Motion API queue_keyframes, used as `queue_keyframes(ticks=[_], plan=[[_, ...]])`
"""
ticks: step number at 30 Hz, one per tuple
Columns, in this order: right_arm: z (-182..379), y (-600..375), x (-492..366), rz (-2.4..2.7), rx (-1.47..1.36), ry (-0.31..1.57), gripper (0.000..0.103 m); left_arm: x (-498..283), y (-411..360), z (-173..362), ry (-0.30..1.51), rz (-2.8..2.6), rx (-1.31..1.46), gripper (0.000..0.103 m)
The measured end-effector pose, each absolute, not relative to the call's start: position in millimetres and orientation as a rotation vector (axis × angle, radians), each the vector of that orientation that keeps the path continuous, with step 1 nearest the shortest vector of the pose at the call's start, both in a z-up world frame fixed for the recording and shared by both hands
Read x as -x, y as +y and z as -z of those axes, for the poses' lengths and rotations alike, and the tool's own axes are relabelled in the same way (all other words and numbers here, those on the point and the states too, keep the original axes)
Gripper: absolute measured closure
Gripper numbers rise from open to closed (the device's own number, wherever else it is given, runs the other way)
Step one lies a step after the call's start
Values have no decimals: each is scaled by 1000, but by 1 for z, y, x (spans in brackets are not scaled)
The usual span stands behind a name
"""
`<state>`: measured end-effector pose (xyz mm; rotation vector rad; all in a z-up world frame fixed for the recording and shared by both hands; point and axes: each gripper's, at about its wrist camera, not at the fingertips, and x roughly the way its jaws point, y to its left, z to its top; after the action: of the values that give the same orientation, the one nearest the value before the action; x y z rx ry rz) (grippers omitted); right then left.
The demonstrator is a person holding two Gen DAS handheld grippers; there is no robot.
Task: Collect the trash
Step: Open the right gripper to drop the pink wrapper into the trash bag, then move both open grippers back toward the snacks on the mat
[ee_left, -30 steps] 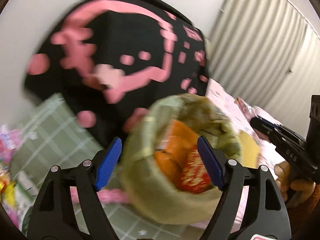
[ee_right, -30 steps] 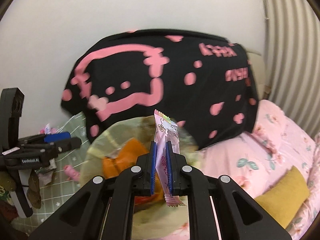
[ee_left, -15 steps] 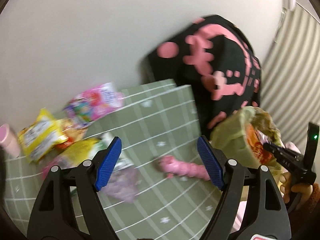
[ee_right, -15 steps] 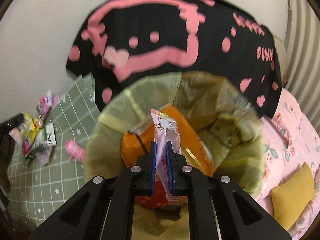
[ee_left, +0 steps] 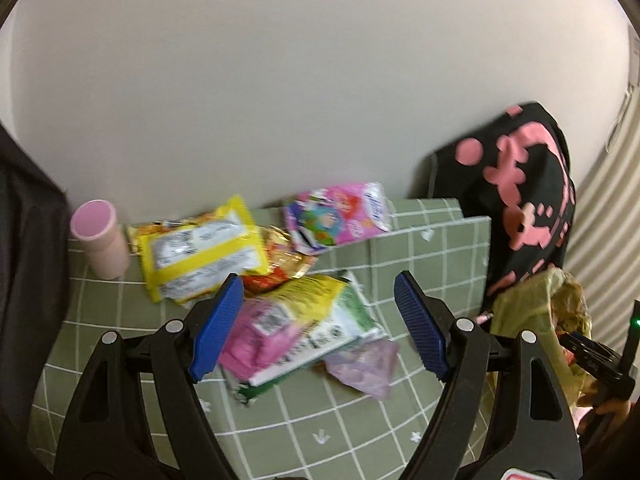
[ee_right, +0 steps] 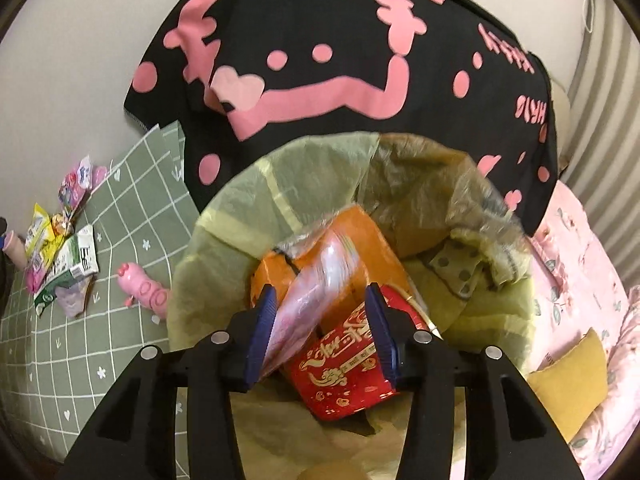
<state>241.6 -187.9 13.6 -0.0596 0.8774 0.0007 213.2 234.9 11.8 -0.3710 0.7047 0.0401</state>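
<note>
Dropping the Pink Wrapper into the Bag

Right tongs (ee_right: 322, 330) over the mouth of the green trash bag (ee_right: 240, 216), pointing down into it. Jaws opening now, with the pink wrapper (ee_right: 316, 292) between them, blurred and tipped, most likely slipping free already. Hard to tell from the smear whether one pad is touching it. Below the wrapper, inside the bag: an orange packet (ee_right: 360, 240) and a red packet (ee_right: 344, 364).

To do it well:
- Keep the right tongs over the middle of the bag, not near its rim.
- Open wide, so the thin wrapper does not stick to a pad.
- Wait for it to land on the packets in the bag before pulling away.
- Lift up and out without snagging the floppy bag wall.

Left tongs (ee_left: 318, 334) wide apart and empty, hovering over the pile of snack wrappers (ee_left: 296, 320) on the green checked mat (ee_left: 420, 272), left of the bag. More trash there: a yellow packet (ee_left: 200, 248), a bright pink packet (ee_left: 336, 216), a pale purple scrap (ee_left: 366, 364). A pink cup (ee_left: 100, 236) at the far left of the pile, maybe not trash.

Best next pick for the left tongs: the top green and pink wrapper, one edge only.
</note>
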Motion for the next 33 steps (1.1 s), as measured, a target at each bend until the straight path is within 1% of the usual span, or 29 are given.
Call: queue_keyframes(ticks=[8,13,26,33], plan=[[-54,-167,-240,-32,98,758,59,-212,272,-6,695,-123,411,29],[-66,-135,-252,-101,100,710,59,-209,286,1,708,-160,416,29],[-40,-45,-269,-337,118,723,59,-196,315,26,764,-202,436,29],[-22,-29,-273,-373,102,763,59,-201,314,37,779,-114,427,29]])
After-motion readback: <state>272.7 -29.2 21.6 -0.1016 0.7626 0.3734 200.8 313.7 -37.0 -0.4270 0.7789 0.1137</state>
